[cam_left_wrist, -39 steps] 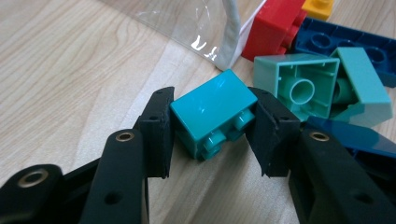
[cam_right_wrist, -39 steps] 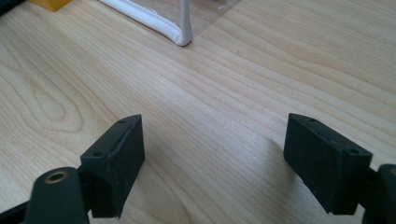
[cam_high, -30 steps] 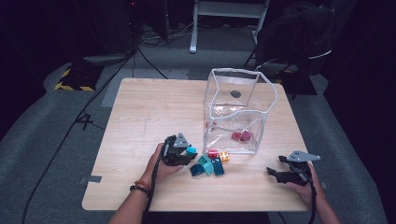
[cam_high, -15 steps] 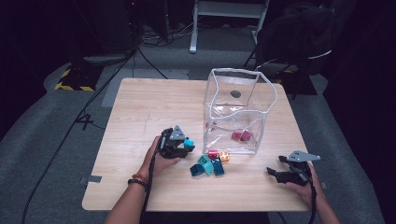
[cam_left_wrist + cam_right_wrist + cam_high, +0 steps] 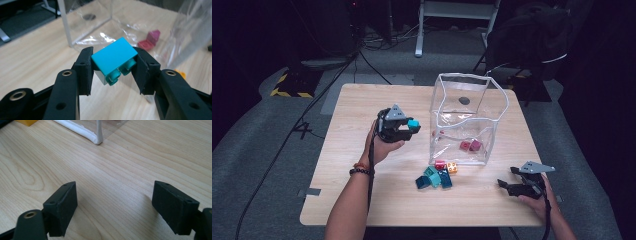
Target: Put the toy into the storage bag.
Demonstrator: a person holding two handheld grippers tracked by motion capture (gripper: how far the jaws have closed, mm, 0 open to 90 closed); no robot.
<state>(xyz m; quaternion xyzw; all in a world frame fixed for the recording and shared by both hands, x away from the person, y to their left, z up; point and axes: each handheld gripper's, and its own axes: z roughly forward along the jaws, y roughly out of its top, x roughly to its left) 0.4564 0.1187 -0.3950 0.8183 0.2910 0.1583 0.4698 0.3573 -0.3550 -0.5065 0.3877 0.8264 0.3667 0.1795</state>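
at the left we have the left gripper (image 5: 404,127) raised off the table (image 5: 362,100) with its jaws clamped on a turquoise brick (image 5: 113,58), which sits squarely between the two pads with its studs turned toward the camera in the left gripper view. moving right, the clear bag (image 5: 469,117) already holds two pink-red bricks (image 5: 470,145), while a small heap of loose bricks (image 5: 436,176) lies on the table just in front of it, so we judge the sorting under way with several pieces left to move. at the far right our right gripper (image 5: 512,186) rests low on the table, jaws wide and holding nothing.
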